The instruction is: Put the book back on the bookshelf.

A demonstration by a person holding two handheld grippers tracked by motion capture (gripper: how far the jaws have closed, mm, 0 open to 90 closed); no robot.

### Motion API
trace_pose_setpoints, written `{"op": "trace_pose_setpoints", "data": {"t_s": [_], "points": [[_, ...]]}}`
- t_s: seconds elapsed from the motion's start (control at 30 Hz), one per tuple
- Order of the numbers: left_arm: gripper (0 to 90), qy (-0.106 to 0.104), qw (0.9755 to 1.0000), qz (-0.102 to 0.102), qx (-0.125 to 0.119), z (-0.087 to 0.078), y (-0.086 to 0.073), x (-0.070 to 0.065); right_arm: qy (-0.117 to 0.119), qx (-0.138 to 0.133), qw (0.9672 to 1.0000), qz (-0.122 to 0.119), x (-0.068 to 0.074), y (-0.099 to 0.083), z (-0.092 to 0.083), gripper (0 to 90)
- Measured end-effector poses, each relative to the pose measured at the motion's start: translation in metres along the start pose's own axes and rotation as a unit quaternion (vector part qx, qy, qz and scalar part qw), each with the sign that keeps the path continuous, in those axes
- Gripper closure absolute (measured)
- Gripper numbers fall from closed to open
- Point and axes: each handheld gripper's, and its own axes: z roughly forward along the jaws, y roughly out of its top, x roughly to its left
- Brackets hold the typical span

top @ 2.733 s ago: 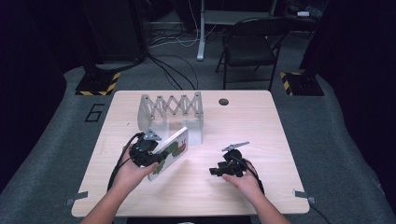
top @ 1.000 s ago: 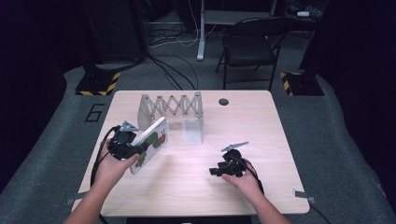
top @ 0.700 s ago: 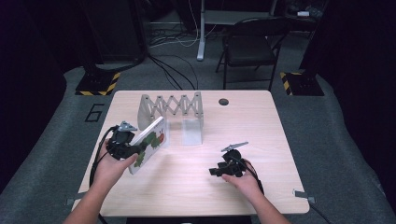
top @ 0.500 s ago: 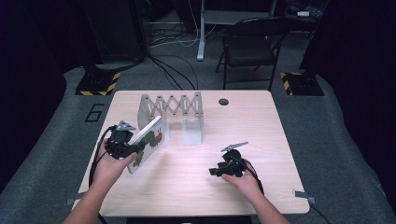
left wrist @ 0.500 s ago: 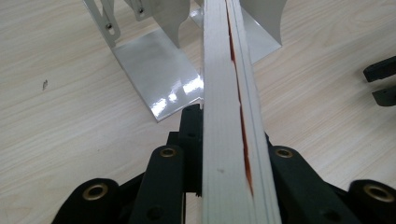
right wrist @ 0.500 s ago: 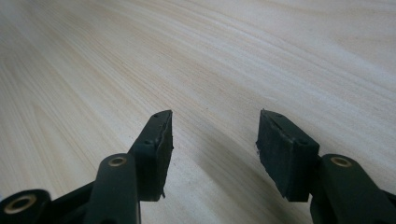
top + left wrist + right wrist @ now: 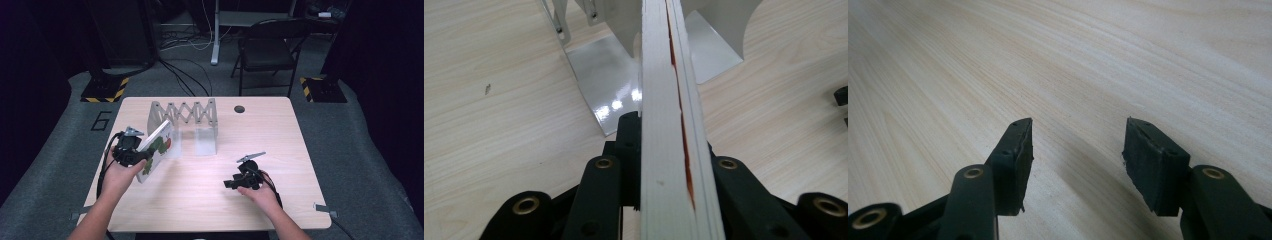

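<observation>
While we hold the book (image 7: 156, 150) on edge in the left gripper (image 7: 131, 151), at the left of the high view, its jaws press on both covers near the lower end, likely so that the thin volume can slide upright between the plates of the white accordion rack (image 7: 184, 116) just beyond it. Seen from the left gripper view, the book's page edge (image 7: 669, 125) runs up the middle of the frame toward the rack's shiny base plate (image 7: 599, 75), which suggests we are lining it up with a slot. Our right gripper (image 7: 239, 182) rests low over the wooden table (image 7: 280, 140) at the lower right of the high view, its jaws apart with nothing between them, probably kept clear until needed. We cannot read the cover beyond green and red shapes, the book's far end is cut off at the top of the left gripper view, and the small dark disc (image 7: 239, 108) near the table's far edge is too small to identify.
</observation>
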Motion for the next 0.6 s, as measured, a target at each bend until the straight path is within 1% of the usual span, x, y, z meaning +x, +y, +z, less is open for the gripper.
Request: {"op": "trace_pose_setpoints", "data": {"t_s": [0.13, 0.17, 0.2, 0.27, 0.37, 0.47, 0.57, 0.6], "points": [[75.9, 0.007, 1.0, -0.004, 0.003, 0.004, 0.002, 0.002, 0.0, 0.0, 1.0, 0.0, 0.0, 0.0, 0.0, 45.4], [75.9, 0.01, 0.9999, -0.002, 0.003, 0.005, 0.002, 0.003, 0.0, 0.0, 1.0, 0.001, 0.0, 0.0, 0.0, 45.4], [75.9, 0.014, 0.9999, -0.005, 0.001, 0.006, 0.003, 0.002, 0.0, 0.005, 1.0, 0.002, 0.0, 0.0, 0.0, 45.4], [75.9, 0.014, 0.9999, -0.007, 0.0, 0.009, 0.005, 0.003, 0.001, 0.005, 1.0, 0.003, 0.001, 0.0, 0.0, 45.4], [75.9, 0.021, 0.9997, -0.01, -0.003, 0.012, 0.007, 0.002, 0.001, 0.005, 1.0, 0.002, 0.001, 0.0, 0.0, 45.4], [76.0, 0.021, 0.9997, -0.015, -0.003, 0.016, 0.009, 0.001, 0.001, 0.005, 1.0, 0.002, 0.001, 0.0, 0.0, 45.4], [75.9, 0.027, 0.9995, -0.018, -0.007, 0.019, 0.011, 0.0, 0.001, 0.005, 1.0, 0.002, 0.0, 0.0, 0.0, 45.4], [75.9, 0.029, 0.9993, -0.022, -0.007, 0.02, 0.012, 0.0, 0.002, 0.005, 1.0, 0.002, 0.0, 0.0, 0.0, 45.4]]}}
